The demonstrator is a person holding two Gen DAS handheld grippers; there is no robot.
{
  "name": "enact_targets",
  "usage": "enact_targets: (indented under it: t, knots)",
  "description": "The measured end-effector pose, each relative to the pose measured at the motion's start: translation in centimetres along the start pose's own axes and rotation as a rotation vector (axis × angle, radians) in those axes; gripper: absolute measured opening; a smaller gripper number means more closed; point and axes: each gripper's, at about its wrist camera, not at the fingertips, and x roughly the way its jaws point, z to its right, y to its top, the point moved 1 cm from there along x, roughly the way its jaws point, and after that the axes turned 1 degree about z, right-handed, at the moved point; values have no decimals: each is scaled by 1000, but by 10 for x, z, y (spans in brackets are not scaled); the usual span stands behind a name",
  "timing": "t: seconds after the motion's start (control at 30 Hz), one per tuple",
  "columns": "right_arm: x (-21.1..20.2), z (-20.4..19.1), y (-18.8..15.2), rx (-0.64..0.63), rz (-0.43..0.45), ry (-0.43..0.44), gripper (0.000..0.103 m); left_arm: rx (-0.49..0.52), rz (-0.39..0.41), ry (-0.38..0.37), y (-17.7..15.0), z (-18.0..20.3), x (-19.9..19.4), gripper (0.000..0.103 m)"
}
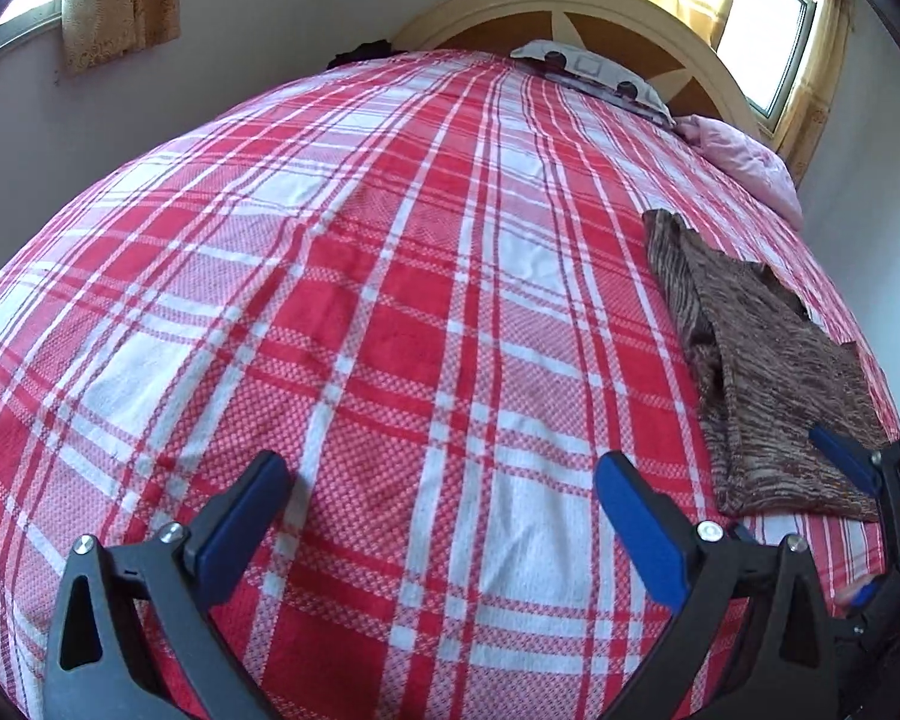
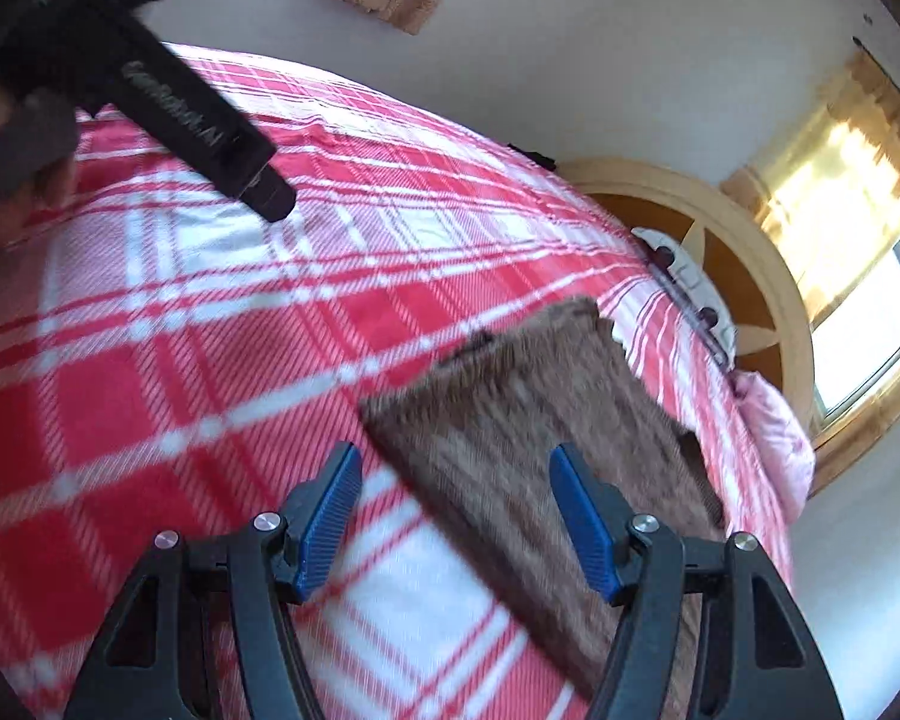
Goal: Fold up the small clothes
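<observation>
Red plaid bedspread [image 1: 354, 276], brown garment [image 1: 774, 372] (folded), wooden headboard [image 1: 624, 6], curtained windows [image 1: 774, 30]

Fuzzy brown knit garment [image 1: 780, 372] — matt woven plaid bedcover [image 1: 342, 300], glossy wooden headboard [image 1: 570, 6]

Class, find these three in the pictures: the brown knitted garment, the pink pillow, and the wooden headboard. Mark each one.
Brown knitted garment [image 1: 774, 372], left wrist view, middle of its folded body.
Pink pillow [image 1: 744, 162], left wrist view, its upper face.
Wooden headboard [image 2: 792, 324], right wrist view, its pale curved rim.
</observation>
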Motion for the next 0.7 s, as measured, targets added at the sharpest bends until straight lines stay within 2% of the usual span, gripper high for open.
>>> enact_targets:
  t: [0.1,0.13,0.17,0.23,0.27,0.37,0.47,0.63,0.7]
  knots:
    - [11,3,9,12,-9,-2,66,-1,1,-28,5,-3,1,103]
    - [12,3,9,19,-14,4,61,-7,5,-47,8,-4,1,103]
    - [14,3,9,31,-21,26,46,-14,11,-66,12,-6,2,103]
    - [14,0,6,32,-30,46,33,-21,23,-96,22,-7,4,103]
    - [13,-3,5,21,-27,44,27,-16,29,-110,28,-5,5,103]
    - [12,-7,5,14,-25,48,17,22,38,-189,48,9,10,103]
    - [14,-4,2,48,-24,76,13,58,4,-296,70,32,25,103]
    - [19,10,-1,136,-24,123,11,108,-31,-391,100,70,53,103]
    - [22,13,-2,153,-28,130,11,127,-44,-407,108,83,65,103]
